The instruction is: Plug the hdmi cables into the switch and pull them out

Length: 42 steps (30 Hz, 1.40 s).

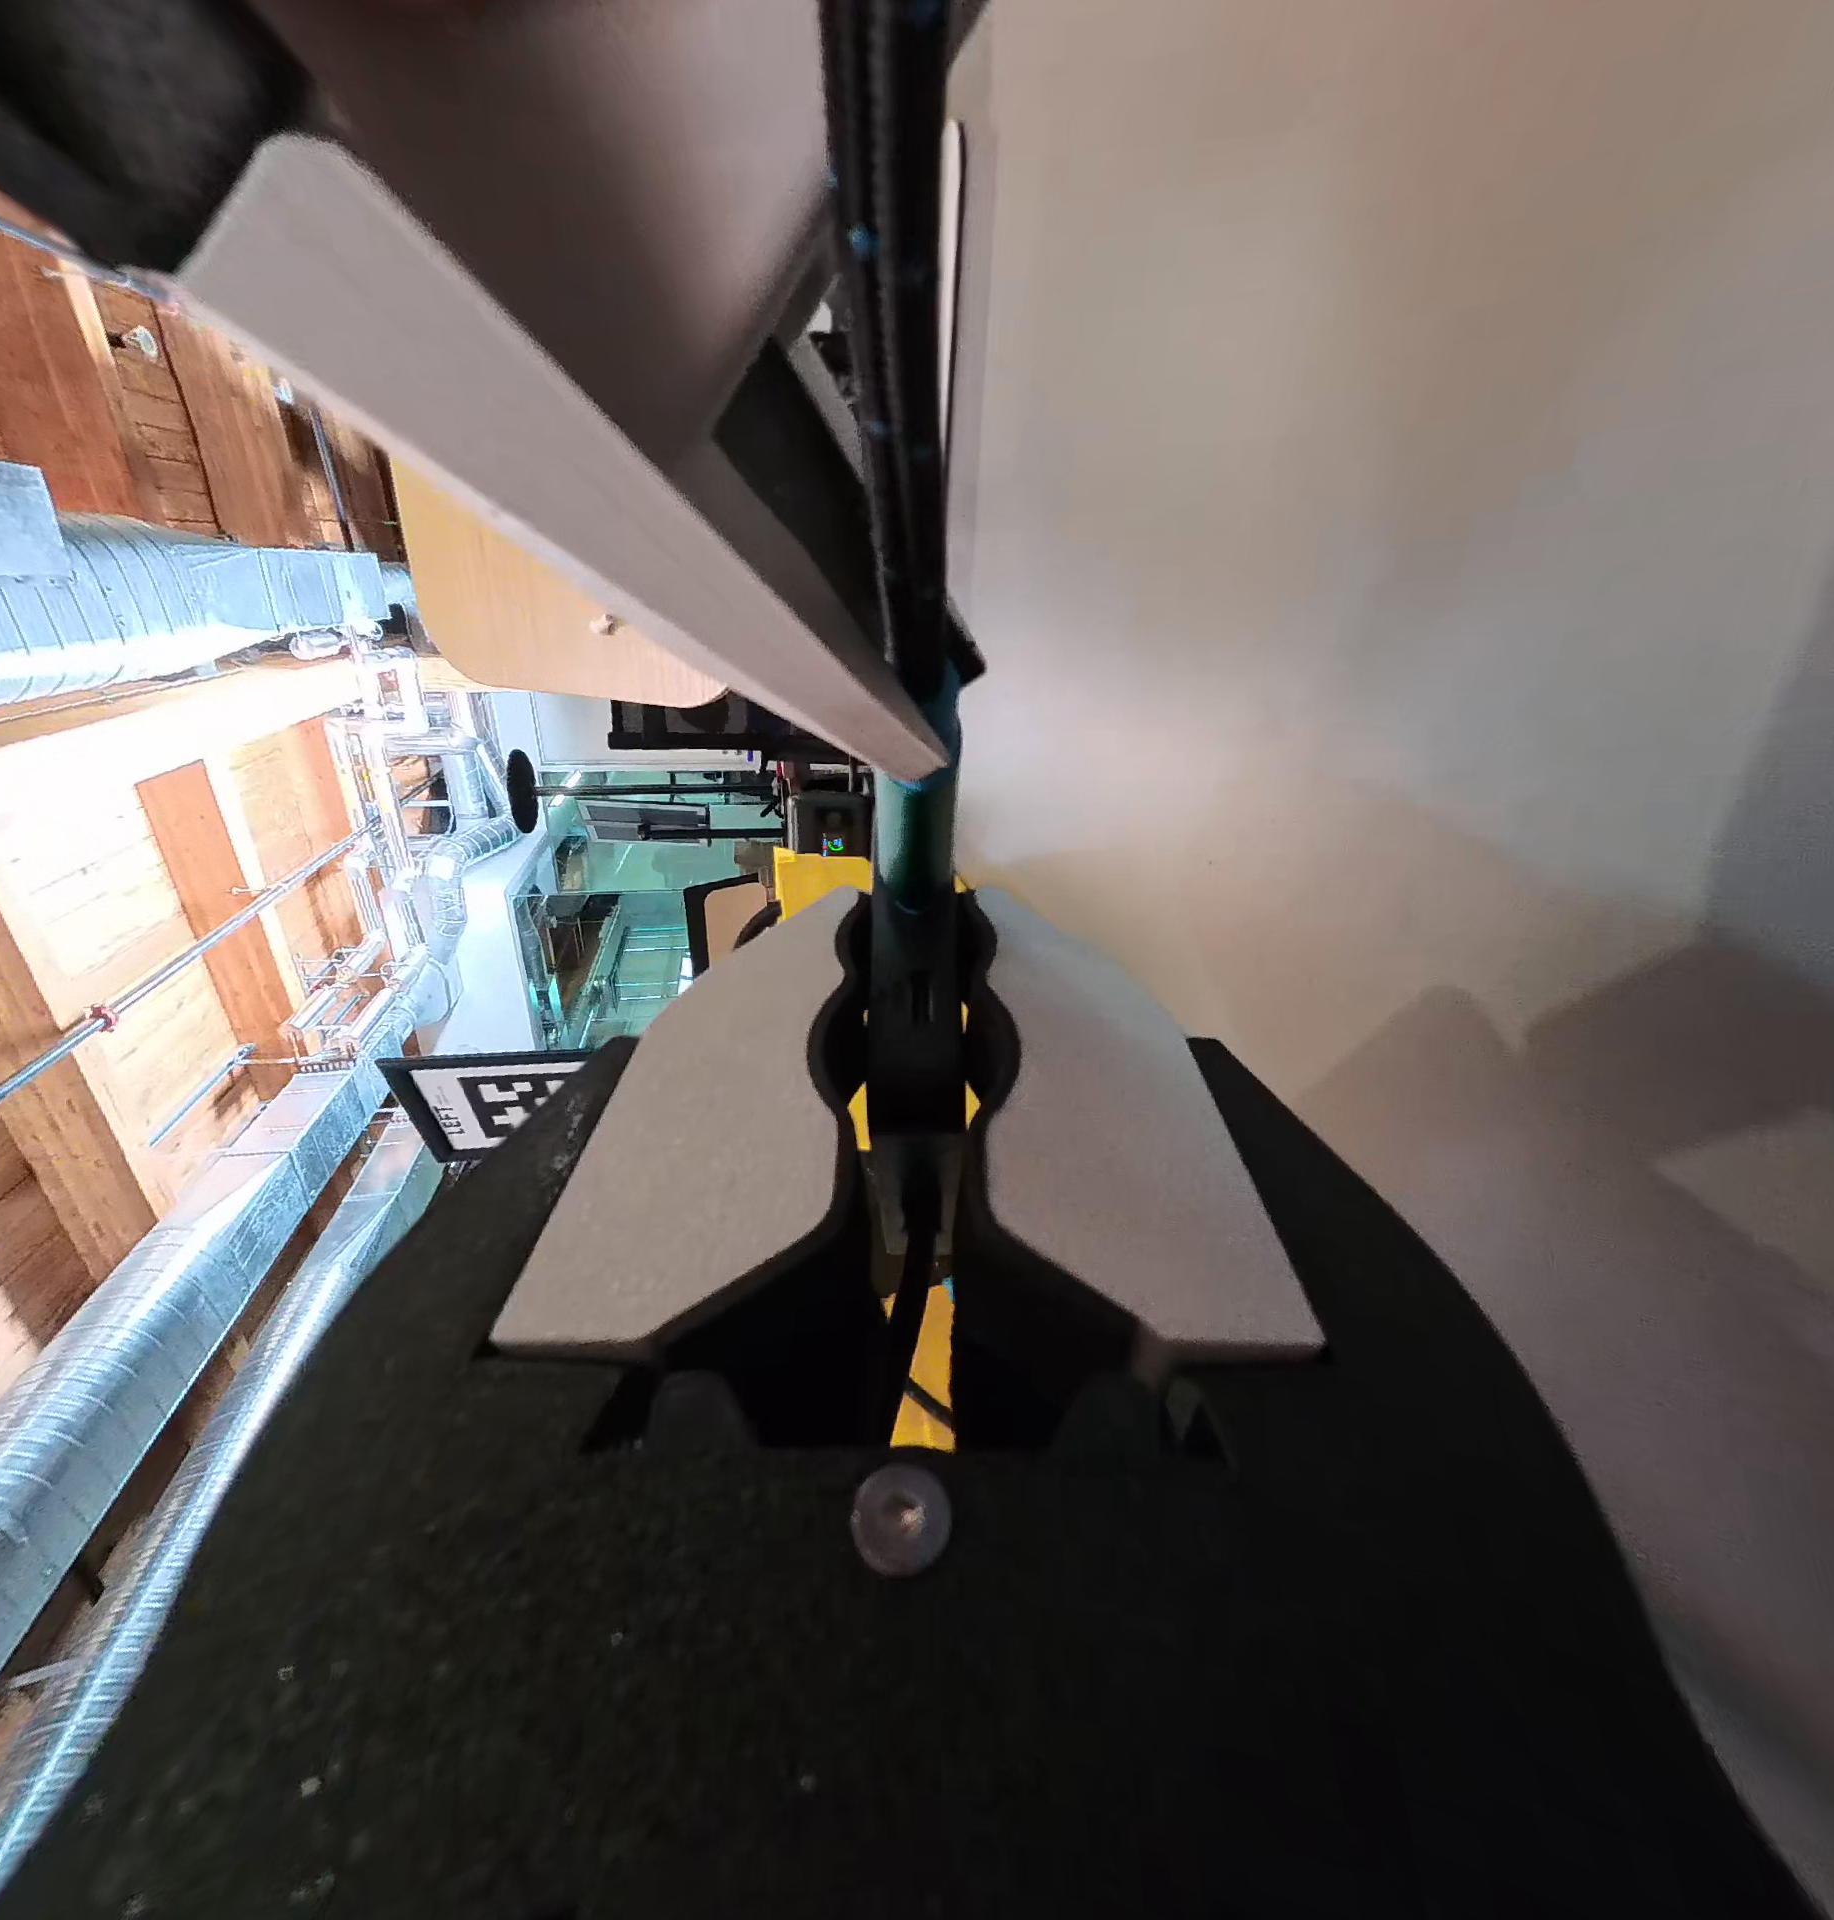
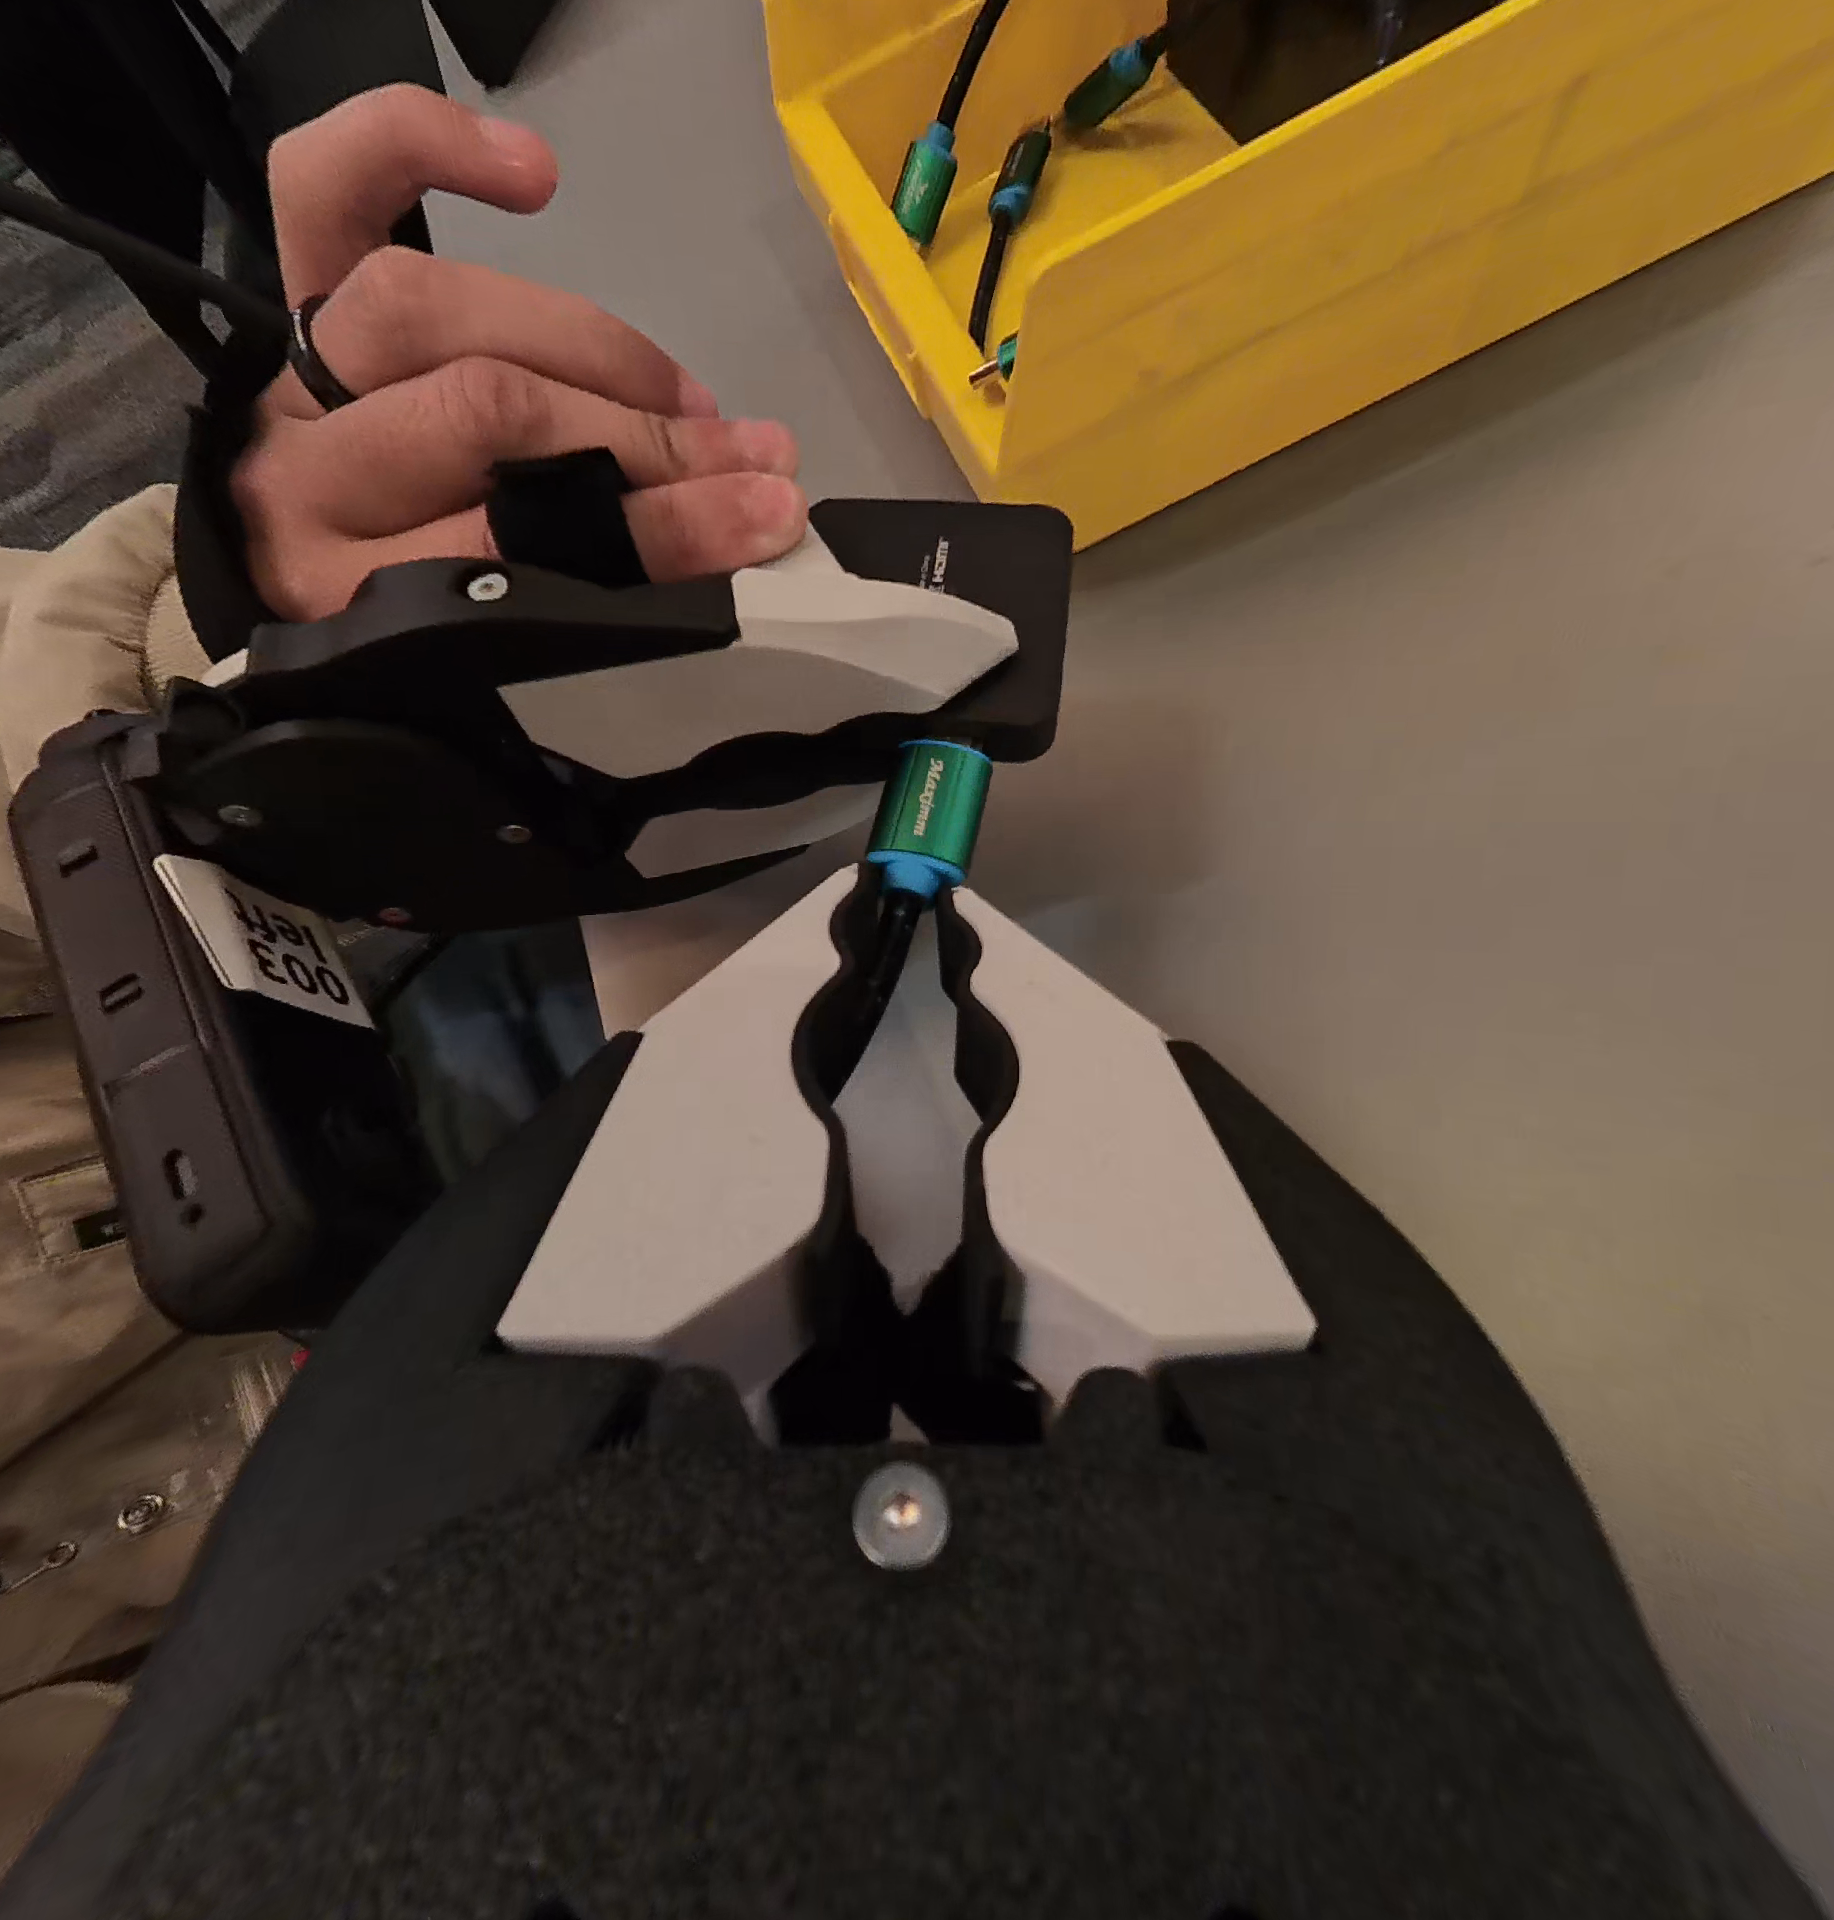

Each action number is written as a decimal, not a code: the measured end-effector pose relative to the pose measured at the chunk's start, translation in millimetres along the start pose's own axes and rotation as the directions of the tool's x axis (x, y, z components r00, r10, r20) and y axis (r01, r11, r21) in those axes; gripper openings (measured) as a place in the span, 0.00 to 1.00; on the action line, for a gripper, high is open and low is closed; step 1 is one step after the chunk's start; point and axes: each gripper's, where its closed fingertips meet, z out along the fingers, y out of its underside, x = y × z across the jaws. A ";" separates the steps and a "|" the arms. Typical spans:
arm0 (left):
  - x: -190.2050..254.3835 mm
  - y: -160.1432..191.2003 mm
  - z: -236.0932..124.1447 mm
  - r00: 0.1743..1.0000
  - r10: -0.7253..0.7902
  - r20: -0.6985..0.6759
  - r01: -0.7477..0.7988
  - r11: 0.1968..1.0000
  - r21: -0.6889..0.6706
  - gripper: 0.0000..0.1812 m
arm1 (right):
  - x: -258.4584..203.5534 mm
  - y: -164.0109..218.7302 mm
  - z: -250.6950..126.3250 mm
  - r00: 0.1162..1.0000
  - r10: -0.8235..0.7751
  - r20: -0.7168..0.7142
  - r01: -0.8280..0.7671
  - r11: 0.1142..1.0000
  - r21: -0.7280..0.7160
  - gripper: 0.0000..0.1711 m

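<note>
Right wrist view, plug point(image 2: 925, 812) beyond right tool point(image 2: 908, 914)

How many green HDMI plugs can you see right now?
4. One plug sits at the switch, its cable in the right claw. Three lie in the yellow bin. More may be hidden inside.

switch point(image 2: 1006, 582) black | plug point(image 2: 928, 805) green, blue collar | bin point(image 2: 1256, 270) yellow
</note>
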 end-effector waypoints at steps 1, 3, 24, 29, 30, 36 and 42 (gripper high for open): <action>0.2 -0.3 -0.6 1.000 0.005 -0.004 -0.005 1.000 0.003 0.07 | -0.4 -0.1 0.2 1.000 0.001 0.005 -0.001 1.000 0.002 0.05; 2.4 -4.1 -3.3 0.999 0.038 -0.008 -0.037 0.999 0.031 0.07 | -1.3 2.2 0.2 1.000 0.005 0.030 -0.004 1.000 -0.016 0.05; -63.7 -47.4 -45.2 0.526 -0.690 -0.497 0.847 0.376 0.375 0.08 | 9.5 -42.5 -74.0 0.864 0.032 0.503 -0.264 0.879 0.397 0.20; -94.6 -54.3 -71.6 0.197 -0.629 -0.752 0.945 -0.082 0.316 0.07 | -21.0 -41.8 -54.2 0.722 -0.049 0.690 -0.375 0.810 0.450 0.24; -97.0 -54.0 -73.1 0.147 -0.608 -0.780 0.948 -0.140 0.287 0.07 | -30.5 -41.1 -49.8 0.708 -0.074 0.702 -0.357 0.820 0.447 0.24; -93.8 -57.3 -72.2 -0.047 -0.477 -0.877 0.943 -0.311 0.119 0.07 | -62.0 -45.4 -37.2 0.750 -0.190 0.634 -0.224 0.829 0.513 0.15; -92.7 -59.5 -71.4 -0.220 -0.366 -0.904 0.910 -0.410 -0.056 0.14 | -47.0 -47.2 -56.8 0.754 -0.207 0.624 -0.245 0.792 0.559 0.07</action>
